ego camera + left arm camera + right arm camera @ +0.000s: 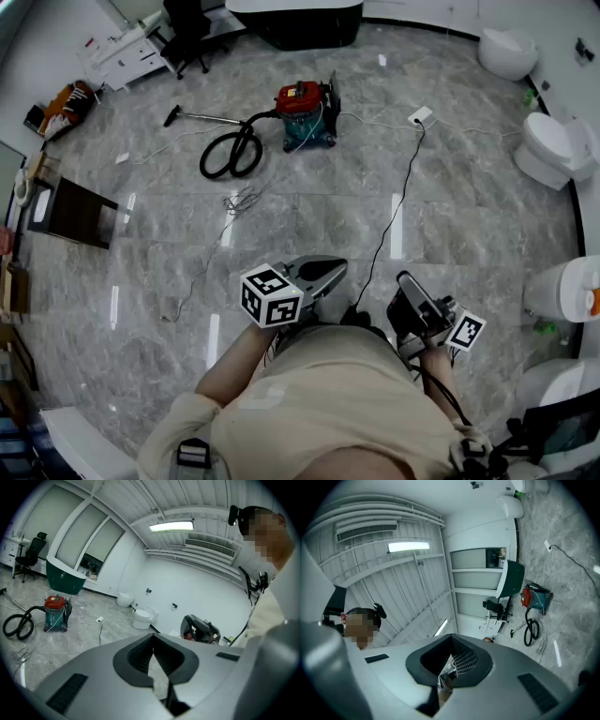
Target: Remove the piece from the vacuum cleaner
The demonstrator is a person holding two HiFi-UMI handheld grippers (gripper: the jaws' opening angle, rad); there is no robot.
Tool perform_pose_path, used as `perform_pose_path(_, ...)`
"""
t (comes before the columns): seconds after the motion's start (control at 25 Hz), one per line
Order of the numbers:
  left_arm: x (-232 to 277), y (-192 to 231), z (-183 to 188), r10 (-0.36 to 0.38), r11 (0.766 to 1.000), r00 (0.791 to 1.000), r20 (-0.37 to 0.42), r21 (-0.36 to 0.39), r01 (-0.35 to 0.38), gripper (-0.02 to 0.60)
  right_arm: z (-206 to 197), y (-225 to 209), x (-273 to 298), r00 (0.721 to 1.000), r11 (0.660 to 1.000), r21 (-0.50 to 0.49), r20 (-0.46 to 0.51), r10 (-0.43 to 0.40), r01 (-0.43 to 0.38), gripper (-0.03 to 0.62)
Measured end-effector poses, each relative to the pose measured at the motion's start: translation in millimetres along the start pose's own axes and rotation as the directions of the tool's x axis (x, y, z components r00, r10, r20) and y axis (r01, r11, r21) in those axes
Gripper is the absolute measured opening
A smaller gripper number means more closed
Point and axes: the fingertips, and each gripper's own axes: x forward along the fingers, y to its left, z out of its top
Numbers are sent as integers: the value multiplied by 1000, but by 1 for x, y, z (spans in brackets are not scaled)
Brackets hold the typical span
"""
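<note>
The vacuum cleaner [302, 112] has a red top on a teal body and stands far off on the marble floor. Its black hose [230, 155] lies coiled to its left, with a wand [202, 117] running further left. It also shows small in the left gripper view [56, 613] and in the right gripper view [536, 597]. My left gripper [330, 269] is held close to the person's body, pointing towards the vacuum, jaws together and empty [152, 639]. My right gripper [411, 298] is tilted upward, shut on nothing [451, 651]. Both are far from the vacuum.
A power strip [420, 116] with a long black cable [394, 211] lies right of the vacuum. Toilets [548, 150] line the right wall. A dark stool [75, 211] stands at the left, an office chair [187, 33] and a white cabinet [127, 56] at the back. A loose wire tangle [242, 199] lies on the floor.
</note>
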Motion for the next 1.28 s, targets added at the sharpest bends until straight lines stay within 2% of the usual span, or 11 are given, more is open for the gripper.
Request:
perform_pose_path(0.16,-4,-2,-6,45,999,998,35,-22,-45,3,-7,-3,4,997,1000,-19,-76,6,-7,0)
perform_pose_path(0.36,-8,-7,-21,87,996,996,10,-34,-87,3,-5,-5,7,998,1000,23,-57,2,0,0)
perform_pose_path(0.56,-5,0,-19,106,994,994,-18,-21,-106,3,0,-9,8,999,1000,23,-38,0,1,0)
perform_pose_path(0.72,25,6,-4,72,997,997,-41,-8,-73,3,26,-13,10,1000,999,36,-15,16,-15,0)
perform_pose_path(0.96,56,32,14,-14,1000,998,-57,1,14,3,41,-29,20,998,998,-40,-41,-50,48,0)
perform_pose_path(1.16,71,71,52,-66,998,997,-29,-5,66,3,44,-31,63,986,990,-140,-165,-26,2,0)
perform_pose_path(1.28,67,104,69,-76,997,997,-26,-10,76,3,40,-37,99,975,987,-155,-224,10,-46,0)
